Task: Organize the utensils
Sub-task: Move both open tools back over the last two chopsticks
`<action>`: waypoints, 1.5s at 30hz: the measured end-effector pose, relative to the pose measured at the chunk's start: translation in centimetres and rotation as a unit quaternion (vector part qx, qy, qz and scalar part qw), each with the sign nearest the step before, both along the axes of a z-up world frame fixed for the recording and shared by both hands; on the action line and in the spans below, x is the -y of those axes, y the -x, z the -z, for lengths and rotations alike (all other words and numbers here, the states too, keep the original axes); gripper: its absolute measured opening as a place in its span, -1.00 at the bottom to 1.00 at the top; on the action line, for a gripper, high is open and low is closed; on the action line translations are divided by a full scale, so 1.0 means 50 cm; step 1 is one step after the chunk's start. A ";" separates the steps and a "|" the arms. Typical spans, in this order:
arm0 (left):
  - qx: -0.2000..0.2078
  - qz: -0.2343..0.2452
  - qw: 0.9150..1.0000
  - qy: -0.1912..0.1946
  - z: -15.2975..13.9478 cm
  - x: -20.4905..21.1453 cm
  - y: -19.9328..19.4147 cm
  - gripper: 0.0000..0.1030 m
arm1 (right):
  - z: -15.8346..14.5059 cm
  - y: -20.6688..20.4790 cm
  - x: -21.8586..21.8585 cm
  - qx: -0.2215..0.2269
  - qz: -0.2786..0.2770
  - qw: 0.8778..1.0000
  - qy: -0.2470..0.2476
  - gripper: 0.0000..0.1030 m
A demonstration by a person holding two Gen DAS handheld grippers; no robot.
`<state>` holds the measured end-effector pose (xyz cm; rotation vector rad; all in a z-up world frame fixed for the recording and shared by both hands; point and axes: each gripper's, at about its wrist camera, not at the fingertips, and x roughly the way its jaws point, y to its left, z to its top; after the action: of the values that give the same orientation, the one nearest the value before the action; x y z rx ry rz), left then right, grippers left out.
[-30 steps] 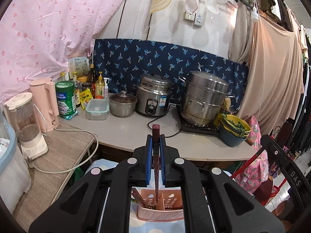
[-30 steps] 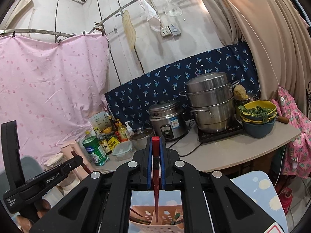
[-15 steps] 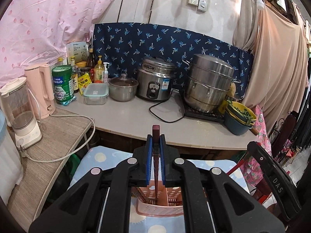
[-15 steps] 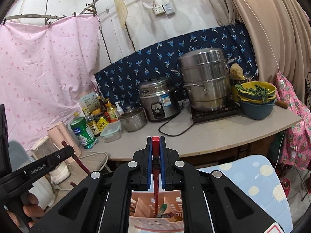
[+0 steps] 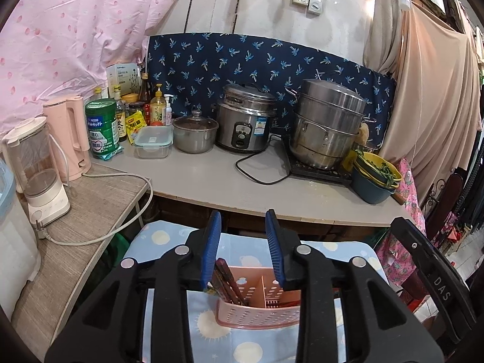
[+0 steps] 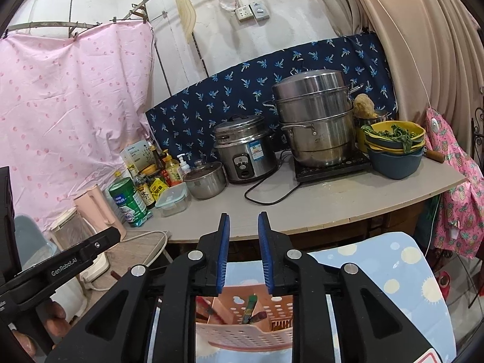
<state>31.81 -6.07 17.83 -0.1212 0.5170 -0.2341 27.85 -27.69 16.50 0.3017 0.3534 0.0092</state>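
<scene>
Behind the left claw (image 5: 244, 243), spread and empty, a grey desk (image 5: 230, 187) carried pots under blue cloth; dark chopsticks (image 5: 225, 281) leaned leftward in the pink caddy (image 5: 257, 308). Right view: the right claw (image 6: 243, 252) gaped empty above the caddy (image 6: 242, 332), utensils (image 6: 251, 305) standing near upright inside.

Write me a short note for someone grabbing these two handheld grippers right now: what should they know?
Left gripper: open, holding nothing, above the pink perforated plastic utensil caddy.
Right gripper: open, holding nothing, above the same caddy.
The caddy stands on the blue sun-patterned cloth.
Done: dark wooden chopsticks lean in the left compartment; a green-handled utensil stands in another.
Left: no loose utensils are in view; look for more before stopping.
</scene>
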 end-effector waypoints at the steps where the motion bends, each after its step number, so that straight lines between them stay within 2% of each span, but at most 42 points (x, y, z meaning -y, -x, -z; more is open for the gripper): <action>1: 0.001 0.001 1.000 -0.002 -0.001 0.001 0.007 -0.42 | -0.001 0.006 -0.003 0.001 -0.001 1.000 0.001 -0.60; 7: 0.011 0.005 1.000 -0.012 -0.009 0.007 0.053 -0.35 | -0.011 0.053 -0.017 0.005 -0.007 1.000 0.005 -0.56; 13: 0.016 0.007 1.000 -0.018 -0.017 0.009 0.107 -0.30 | -0.016 0.119 -0.037 0.009 -0.007 1.000 0.028 -0.44; 22: -0.001 0.009 0.999 -0.036 0.012 0.003 0.197 -0.27 | 0.005 0.240 -0.063 0.003 -0.016 0.999 0.037 -0.42; 31: -0.034 0.016 0.998 -0.044 0.084 -0.026 0.296 -0.26 | 0.066 0.360 -0.095 -0.022 -0.024 0.998 0.048 -0.42; 42: -0.097 0.015 0.993 -0.065 0.226 -0.071 0.401 -0.27 | 0.192 0.488 -0.128 -0.082 -0.031 0.995 0.047 -0.42; 45: -0.114 0.012 0.991 -0.067 0.267 -0.083 0.426 -0.26 | 0.223 0.516 -0.145 -0.097 -0.032 0.993 0.061 -0.42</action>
<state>10.51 -1.94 4.48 -0.0108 0.7608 -0.2093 2.03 -20.45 5.34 0.1709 0.5533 0.0210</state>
